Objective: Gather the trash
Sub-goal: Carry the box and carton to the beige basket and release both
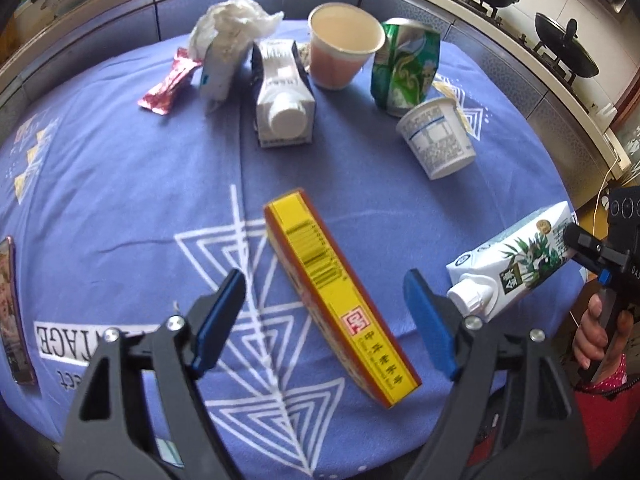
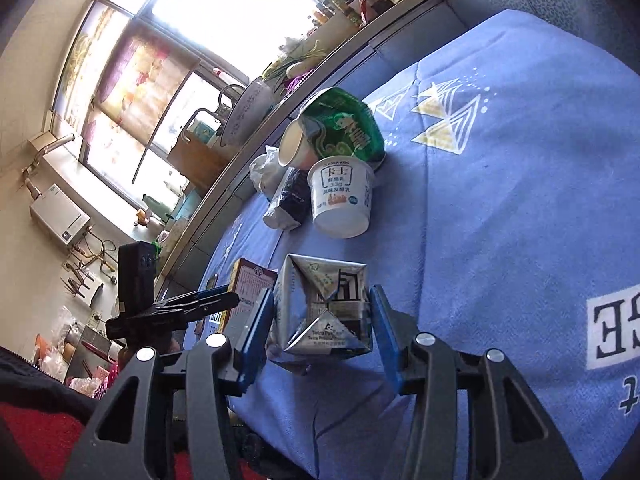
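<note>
open left tongs (image 1: 325,322) straddle yellow box (image 1: 340,300), gaps both sides.

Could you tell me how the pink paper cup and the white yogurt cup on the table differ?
The pink paper cup stands upright, mouth open upward; the white yogurt cup stands upside down on its rim. The pink one is plain and larger, the white one printed with text. Both sit on the blue tablecloth.

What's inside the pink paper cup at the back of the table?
The pink paper cup stands upright and its inner wall looks pale and bare as far down as shows. Its bottom is hidden by the near rim, so small scraps there cannot be ruled out.
</note>
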`<state>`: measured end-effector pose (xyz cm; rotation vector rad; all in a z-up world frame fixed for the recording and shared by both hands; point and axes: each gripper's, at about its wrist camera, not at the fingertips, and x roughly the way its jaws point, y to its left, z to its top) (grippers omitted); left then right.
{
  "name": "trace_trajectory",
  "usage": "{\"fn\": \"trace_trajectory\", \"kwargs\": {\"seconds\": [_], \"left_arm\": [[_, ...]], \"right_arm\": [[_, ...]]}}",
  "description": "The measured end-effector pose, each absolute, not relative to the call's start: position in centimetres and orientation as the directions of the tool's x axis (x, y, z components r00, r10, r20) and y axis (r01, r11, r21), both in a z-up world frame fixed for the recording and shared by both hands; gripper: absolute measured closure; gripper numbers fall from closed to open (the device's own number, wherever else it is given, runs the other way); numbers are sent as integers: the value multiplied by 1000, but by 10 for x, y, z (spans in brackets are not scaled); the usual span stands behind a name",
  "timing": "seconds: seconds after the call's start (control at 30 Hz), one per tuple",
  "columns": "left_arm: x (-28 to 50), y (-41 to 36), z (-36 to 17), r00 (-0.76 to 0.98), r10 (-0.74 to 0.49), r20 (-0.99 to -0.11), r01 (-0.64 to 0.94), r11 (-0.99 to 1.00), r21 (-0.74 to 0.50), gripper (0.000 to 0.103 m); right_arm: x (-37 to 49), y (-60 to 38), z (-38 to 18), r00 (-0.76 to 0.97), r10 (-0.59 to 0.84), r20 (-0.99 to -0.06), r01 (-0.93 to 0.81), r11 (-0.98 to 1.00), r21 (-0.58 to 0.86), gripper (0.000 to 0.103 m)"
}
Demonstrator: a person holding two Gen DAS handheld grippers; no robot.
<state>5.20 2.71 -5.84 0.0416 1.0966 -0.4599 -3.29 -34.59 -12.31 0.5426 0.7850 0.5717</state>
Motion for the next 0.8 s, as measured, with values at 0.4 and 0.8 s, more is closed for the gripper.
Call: {"fn": "trace_trajectory", "kwargs": {"seconds": [0.4, 0.8], "left_arm": [[43, -8, -13, 352, -455, -818, 510, 826, -240, 81], [82, -292, 43, 181, -627, -758, 851, 486, -198, 81]], "right_arm": [[-31, -400, -101, 622, 688, -374, -230, 617, 752, 56], [-95, -573, -22, 918, 19, -396, 175, 878, 446, 56]]}}
